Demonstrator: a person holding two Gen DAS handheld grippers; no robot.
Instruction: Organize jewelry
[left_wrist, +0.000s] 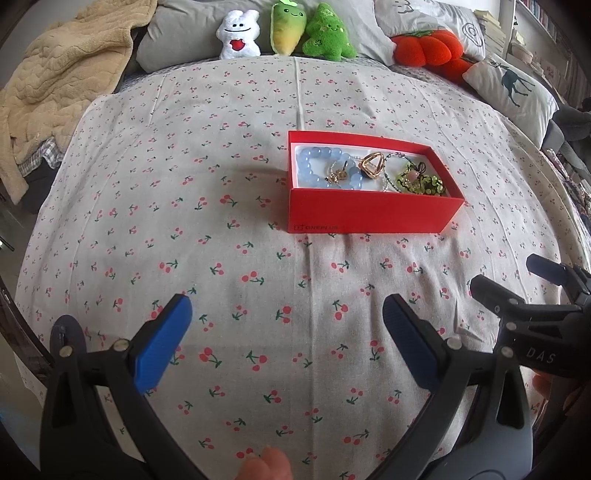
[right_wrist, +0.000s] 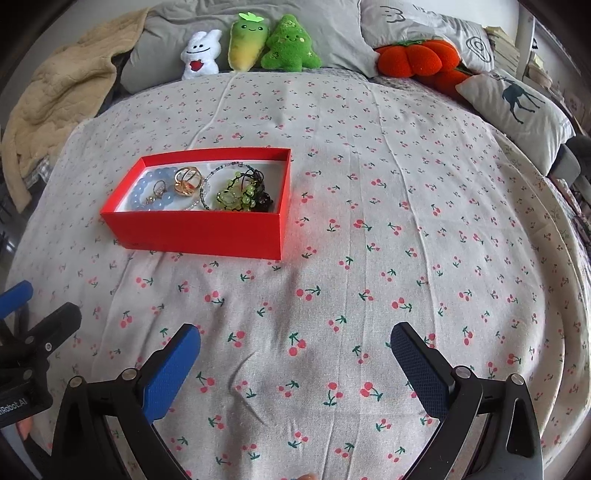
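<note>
Sitting on the cherry-print bedsheet (right_wrist: 369, 184), the red box (left_wrist: 369, 212) is holding a blue bead bracelet (left_wrist: 314, 162), gold rings (right_wrist: 188, 181) and a green beaded piece (right_wrist: 236, 194). Nearer the cameras, the left gripper (left_wrist: 286, 325) and right gripper (right_wrist: 295, 350) are hovering with jaws spread wide, gripping nothing.

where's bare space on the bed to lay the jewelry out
Bare sheet lies right of the red box, out to the deer pillow, and between the box and both open claws. Crowded: inside the box, and along the plush toys at the back.
</note>
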